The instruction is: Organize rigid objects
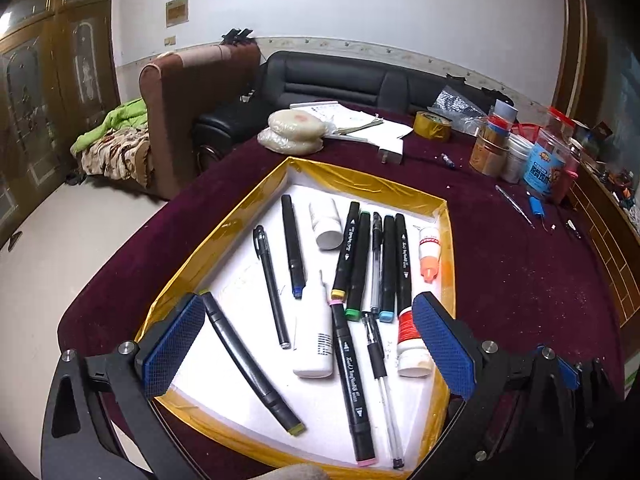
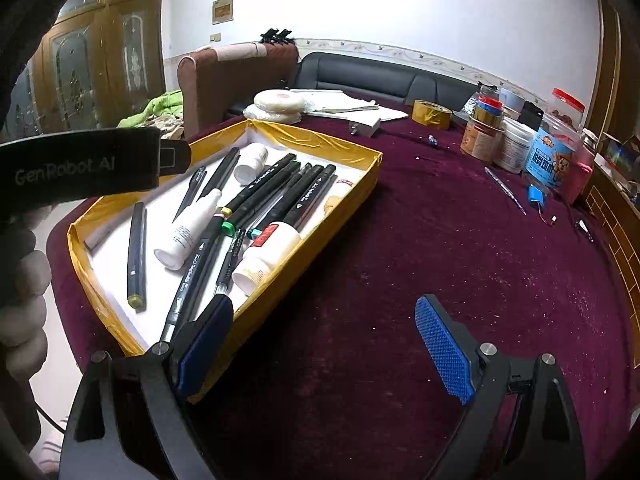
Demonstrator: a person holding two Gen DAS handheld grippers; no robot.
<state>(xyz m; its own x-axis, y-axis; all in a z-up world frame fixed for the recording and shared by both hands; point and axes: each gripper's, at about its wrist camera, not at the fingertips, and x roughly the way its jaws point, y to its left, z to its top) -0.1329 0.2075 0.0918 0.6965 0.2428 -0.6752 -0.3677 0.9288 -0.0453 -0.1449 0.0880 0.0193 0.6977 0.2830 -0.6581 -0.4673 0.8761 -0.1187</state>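
A shallow tray with a yellow taped rim (image 1: 360,178) and a white floor lies on the maroon tablecloth. It holds several black markers (image 1: 372,256), pens, a white squeeze bottle (image 1: 314,344), a red-labelled bottle (image 1: 410,340), a small white bottle (image 1: 326,222) and an orange-tipped glue tube (image 1: 430,252). My left gripper (image 1: 310,344) hangs open over the tray's near end, its blue pads wide of the objects and touching none. My right gripper (image 2: 324,346) is open above bare cloth beside the tray (image 2: 320,140), its left finger (image 2: 206,344) over the tray's near corner.
Jars and tins (image 1: 520,152) crowd the far right of the table, with a tape roll (image 1: 432,126), a white charger (image 1: 392,150), papers and a metal tool (image 1: 514,204) nearby. A gloved hand (image 2: 24,280) holds the left gripper's body (image 2: 80,164). Sofas stand behind the table.
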